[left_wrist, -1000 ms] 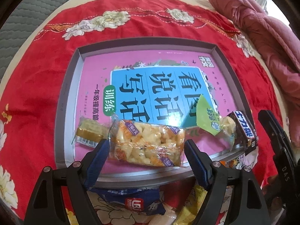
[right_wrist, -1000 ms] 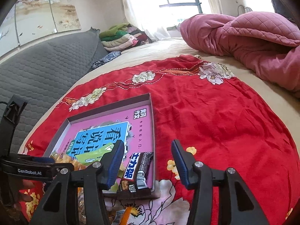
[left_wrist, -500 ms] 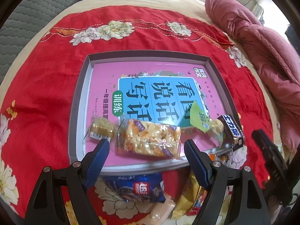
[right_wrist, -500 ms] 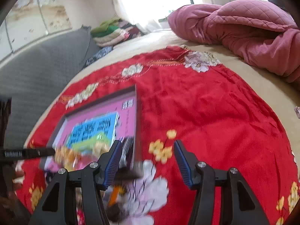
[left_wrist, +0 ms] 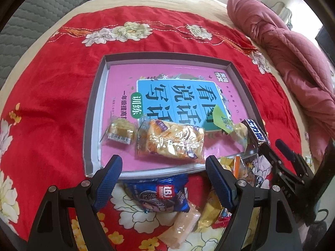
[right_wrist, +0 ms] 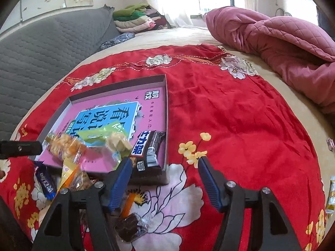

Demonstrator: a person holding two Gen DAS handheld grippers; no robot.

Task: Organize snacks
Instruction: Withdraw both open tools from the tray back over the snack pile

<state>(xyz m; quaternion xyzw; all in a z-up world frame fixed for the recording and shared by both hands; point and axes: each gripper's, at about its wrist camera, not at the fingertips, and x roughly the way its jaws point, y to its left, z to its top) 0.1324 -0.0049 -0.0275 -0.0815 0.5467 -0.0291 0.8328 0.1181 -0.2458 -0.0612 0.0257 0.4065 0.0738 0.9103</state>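
A shallow grey tray [left_wrist: 92, 125] lined with a pink book lies on the red floral cloth. Along its near edge lie a small golden cake [left_wrist: 120, 130], a yellow cracker packet [left_wrist: 171, 141], a green packet [left_wrist: 223, 121] and a dark chocolate bar [left_wrist: 256, 133]. My left gripper [left_wrist: 163, 162] hovers open above the tray's front rim, holding nothing. Below it, loose on the cloth, lie a blue cookie packet [left_wrist: 161, 196] and a peach wafer [left_wrist: 182, 226]. My right gripper [right_wrist: 165, 163] stands at the tray's near right corner with its jaws opening. The chocolate bar [right_wrist: 148, 150] lies just ahead, ungripped.
A pink quilt [right_wrist: 282, 41] is bunched at the far right. A grey quilted backrest [right_wrist: 41, 52] runs along the left, and folded clothes [right_wrist: 136, 18] are stacked behind. A brown cake packet [right_wrist: 129, 228] lies under my right gripper. Small packets [right_wrist: 330, 188] sit at the right edge.
My left gripper drew back and up from the cracker packet, which stays in the tray; the loose snacks below came into view. My right gripper's jaws widened and it shifted slightly.
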